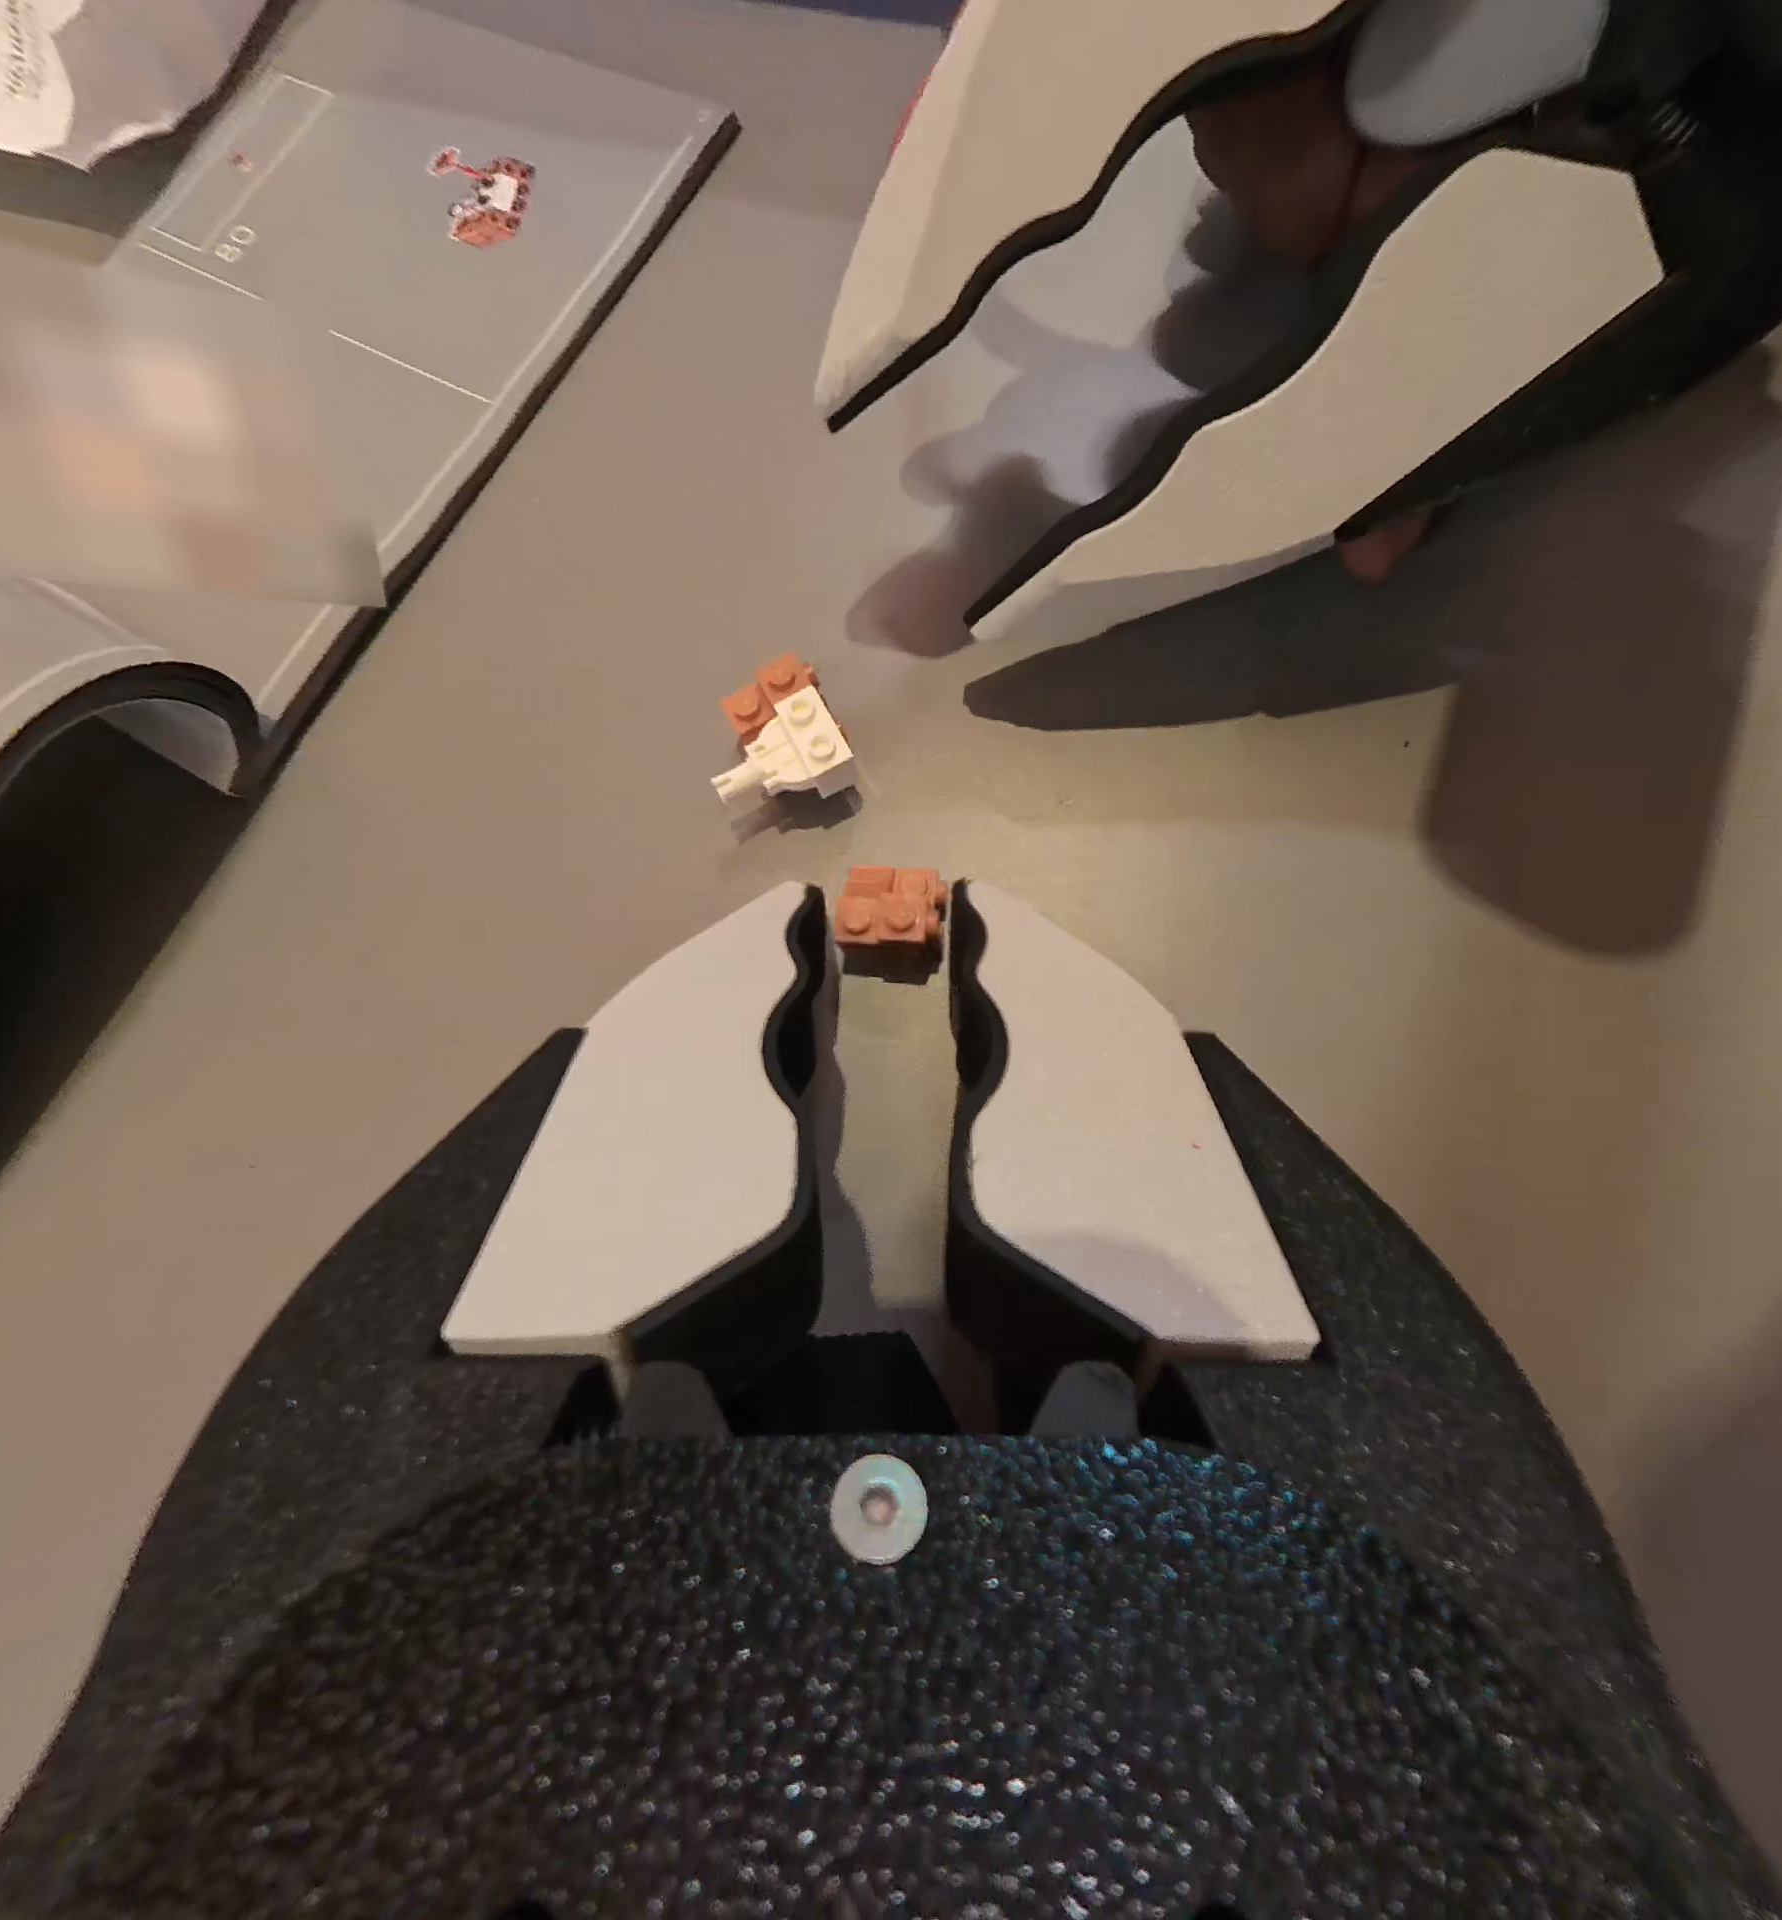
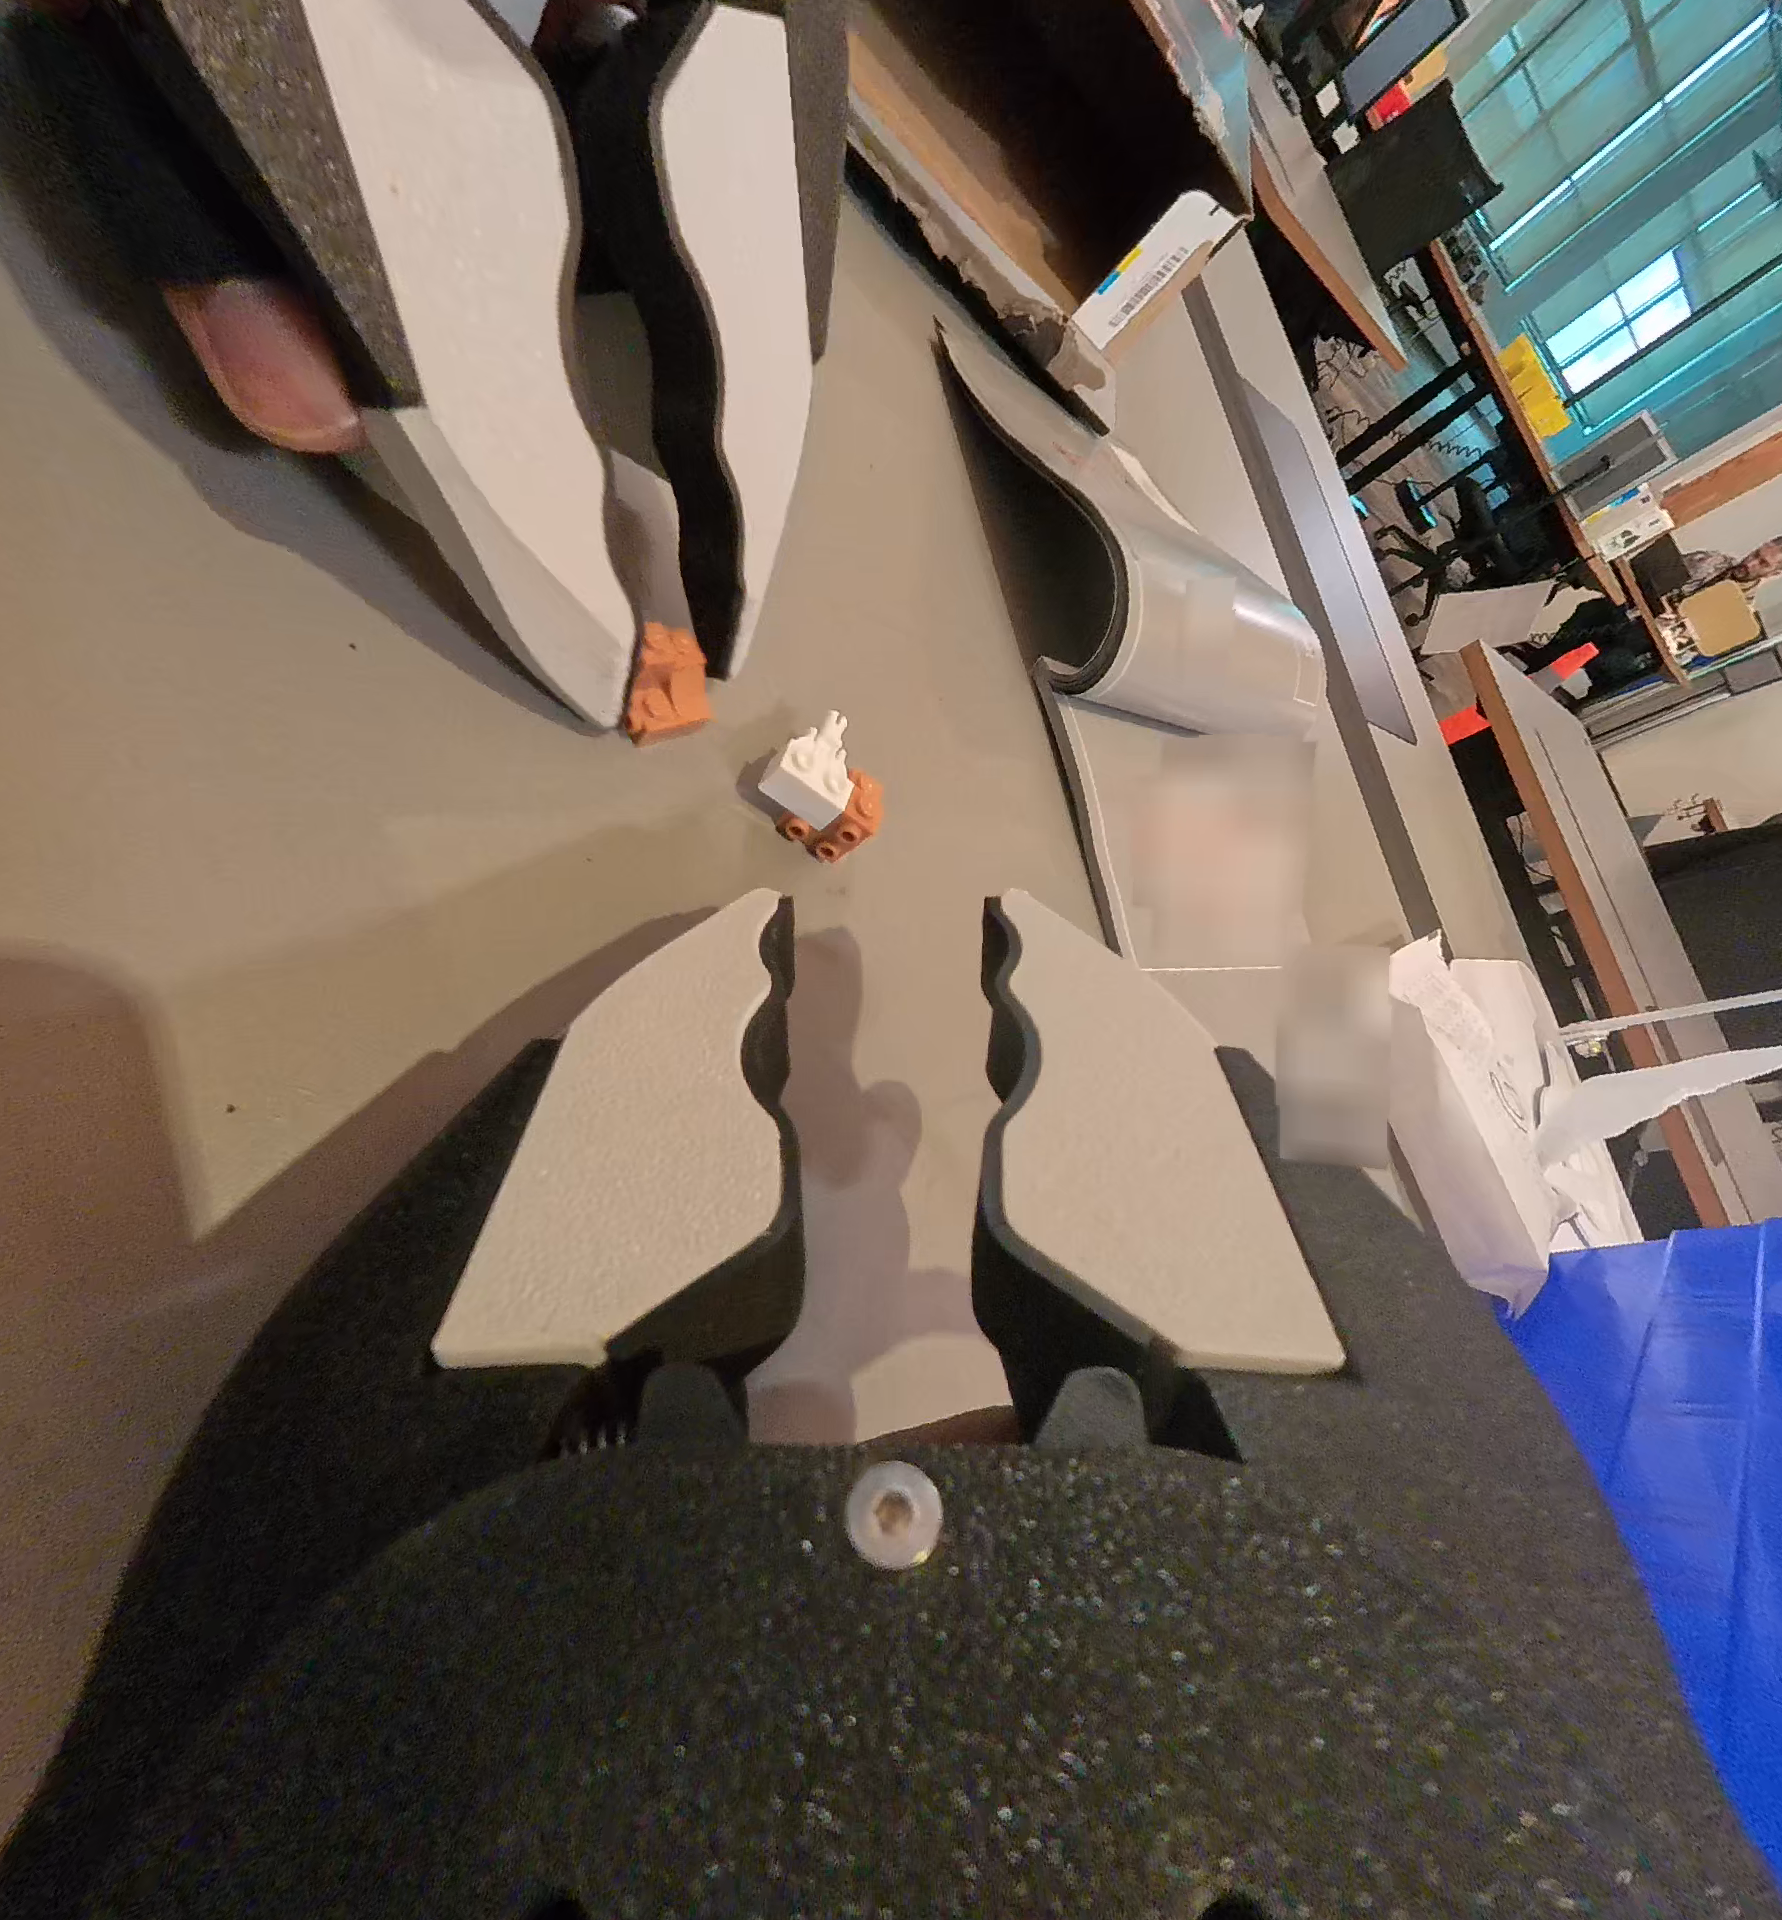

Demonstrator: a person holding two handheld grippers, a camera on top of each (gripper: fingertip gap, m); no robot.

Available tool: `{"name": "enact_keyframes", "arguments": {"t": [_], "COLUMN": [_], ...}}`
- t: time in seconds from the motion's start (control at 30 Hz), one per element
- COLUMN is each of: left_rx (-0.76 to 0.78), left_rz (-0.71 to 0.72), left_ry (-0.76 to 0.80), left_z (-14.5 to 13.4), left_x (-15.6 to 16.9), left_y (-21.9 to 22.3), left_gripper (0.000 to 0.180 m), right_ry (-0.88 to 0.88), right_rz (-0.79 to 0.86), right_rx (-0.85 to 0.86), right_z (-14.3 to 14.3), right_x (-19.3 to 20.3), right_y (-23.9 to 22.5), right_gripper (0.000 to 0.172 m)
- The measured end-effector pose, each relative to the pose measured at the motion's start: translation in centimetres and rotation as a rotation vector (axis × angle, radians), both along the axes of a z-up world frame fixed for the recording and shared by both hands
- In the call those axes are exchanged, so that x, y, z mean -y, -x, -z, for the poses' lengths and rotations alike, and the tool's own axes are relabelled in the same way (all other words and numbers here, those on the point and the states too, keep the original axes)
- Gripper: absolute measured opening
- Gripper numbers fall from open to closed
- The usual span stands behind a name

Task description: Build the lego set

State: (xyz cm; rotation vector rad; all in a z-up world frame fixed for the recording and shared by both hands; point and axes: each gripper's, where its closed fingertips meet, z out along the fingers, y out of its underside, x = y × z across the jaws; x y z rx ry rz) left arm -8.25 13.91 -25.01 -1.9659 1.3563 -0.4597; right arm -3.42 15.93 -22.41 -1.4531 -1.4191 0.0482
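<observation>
Left wrist view: my left gripper brackets a brown brick on the table, jaws narrow. I cannot tell if the pads press.

Right wrist view: my right gripper is spread and empty, a white-brown piece just beyond it. The brick's underside is hidden.

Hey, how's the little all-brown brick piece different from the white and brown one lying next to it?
Colour: the all-brown piece is one colour; the white-and-brown piece joins a white block to brown ones.
Shape: the white-and-brown piece has a white peg sticking out; the all-brown piece shows none.
Place: the all-brown piece sits between the left gripper's fingers; the white-and-brown piece lies in the open on the table.
Both are small studded brick clusters.
</observation>
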Motion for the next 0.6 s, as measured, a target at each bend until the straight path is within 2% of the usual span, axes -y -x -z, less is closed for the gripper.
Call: {"name": "enact_keyframes", "arguments": {"t": [0.33,0.43,0.6], "left_rx": [-0.034,-0.047,-0.128], "left_rz": [0.091,0.154,0.366], "left_ry": [-0.002,-0.059,-0.25], "left_z": [-0.1,-0.9,-1.1], "left_x": [0.8,0.2,-1.2], "left_y": [1.4,2.1,2.3], "left_gripper": [0.03,0.029,0.032], "right_ry": [0.013,0.013,0.011], "right_rz": [-0.006,-0.008,-0.012], "right_rx": [0.001,0.001,0.003], "right_z": [0.1,0.1,0.1], "right_x": [0.0,0.1,0.1], "right_y": [-0.1,-0.1,0.0], "right_gripper": [0.032,0.032,0.031]}}
